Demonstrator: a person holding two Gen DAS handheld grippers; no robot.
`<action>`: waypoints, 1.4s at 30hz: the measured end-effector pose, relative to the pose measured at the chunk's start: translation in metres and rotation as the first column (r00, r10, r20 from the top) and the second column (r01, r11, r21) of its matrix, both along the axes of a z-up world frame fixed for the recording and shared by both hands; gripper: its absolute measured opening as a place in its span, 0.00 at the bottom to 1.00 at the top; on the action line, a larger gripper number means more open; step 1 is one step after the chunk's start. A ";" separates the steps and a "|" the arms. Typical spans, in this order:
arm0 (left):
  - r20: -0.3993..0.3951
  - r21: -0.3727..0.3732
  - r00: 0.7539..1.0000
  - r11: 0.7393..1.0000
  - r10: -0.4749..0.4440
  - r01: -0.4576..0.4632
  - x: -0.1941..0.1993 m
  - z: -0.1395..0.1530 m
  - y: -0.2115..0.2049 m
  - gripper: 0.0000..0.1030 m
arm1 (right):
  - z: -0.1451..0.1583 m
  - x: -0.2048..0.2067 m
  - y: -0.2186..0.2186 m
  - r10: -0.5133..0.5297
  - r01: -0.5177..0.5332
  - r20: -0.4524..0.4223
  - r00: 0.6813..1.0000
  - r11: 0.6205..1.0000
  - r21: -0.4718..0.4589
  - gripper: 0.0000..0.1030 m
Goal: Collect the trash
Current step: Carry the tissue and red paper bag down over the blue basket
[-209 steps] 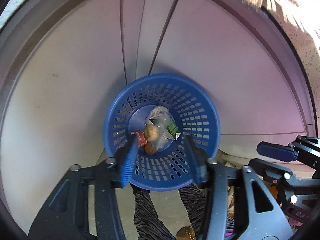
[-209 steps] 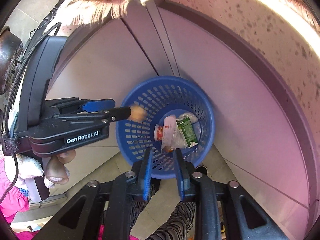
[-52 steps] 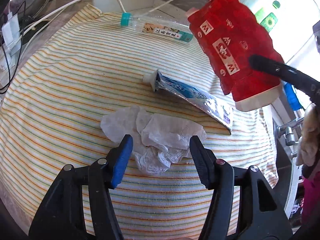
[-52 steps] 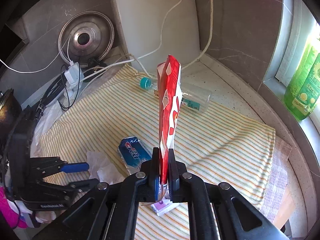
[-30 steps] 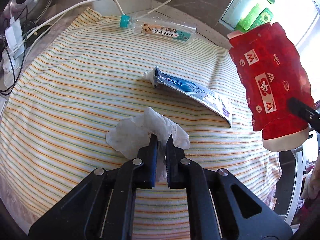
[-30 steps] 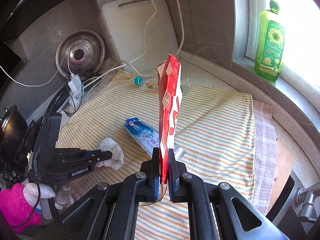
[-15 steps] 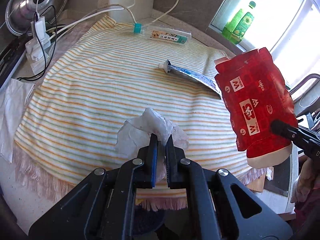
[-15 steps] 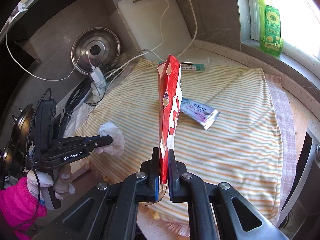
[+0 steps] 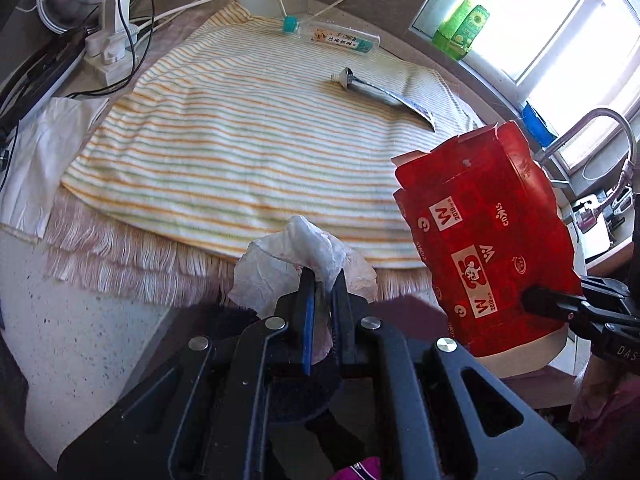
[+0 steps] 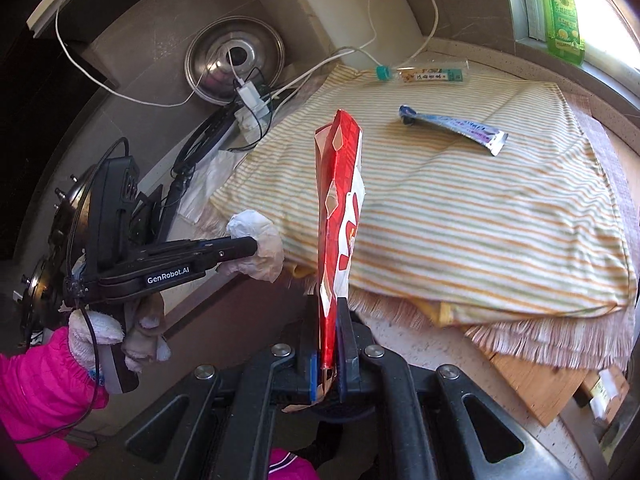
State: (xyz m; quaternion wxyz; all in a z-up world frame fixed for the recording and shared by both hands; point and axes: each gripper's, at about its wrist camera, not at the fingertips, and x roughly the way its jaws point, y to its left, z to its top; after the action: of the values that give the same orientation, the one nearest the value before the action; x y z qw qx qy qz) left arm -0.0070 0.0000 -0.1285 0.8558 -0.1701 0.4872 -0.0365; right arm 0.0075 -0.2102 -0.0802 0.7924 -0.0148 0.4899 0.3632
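Observation:
My left gripper [image 9: 323, 280] is shut on a crumpled white tissue [image 9: 308, 258], held in the air just off the counter's front edge; it also shows in the right wrist view [image 10: 258, 254]. My right gripper [image 10: 329, 320] is shut on a flattened red carton [image 10: 338, 216], upright in its jaws; the carton shows at right in the left wrist view [image 9: 488, 248]. A toothpaste tube [image 9: 384, 94] and a clear plastic bottle [image 9: 340, 40] with a teal cap lie on the striped cloth [image 9: 240, 140].
A power strip with cables [image 9: 110, 46] and a metal lid [image 10: 236, 58] sit at the counter's back left. A green dish soap bottle [image 10: 560, 12] stands on the window sill. A faucet [image 9: 588, 128] is at the right. A white cutting board [image 10: 356, 0] leans on the wall.
Both grippers have pulled back from the cloth past the counter's front edge, carrying the tissue and the red carton. The tube and bottle stay on the cloth.

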 end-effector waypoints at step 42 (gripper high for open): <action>-0.332 0.040 0.942 0.997 -0.046 0.063 -0.052 -0.180 -0.013 0.05 | -0.177 -0.069 0.049 -0.025 -0.036 -0.250 0.968 0.971 -0.237 0.05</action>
State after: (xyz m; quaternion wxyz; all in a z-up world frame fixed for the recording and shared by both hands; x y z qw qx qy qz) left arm -0.0585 -0.0129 -0.3089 0.7645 -0.1390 0.6291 -0.0189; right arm -0.0611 -0.1610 -0.2570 0.7154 -0.0657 0.6265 0.3024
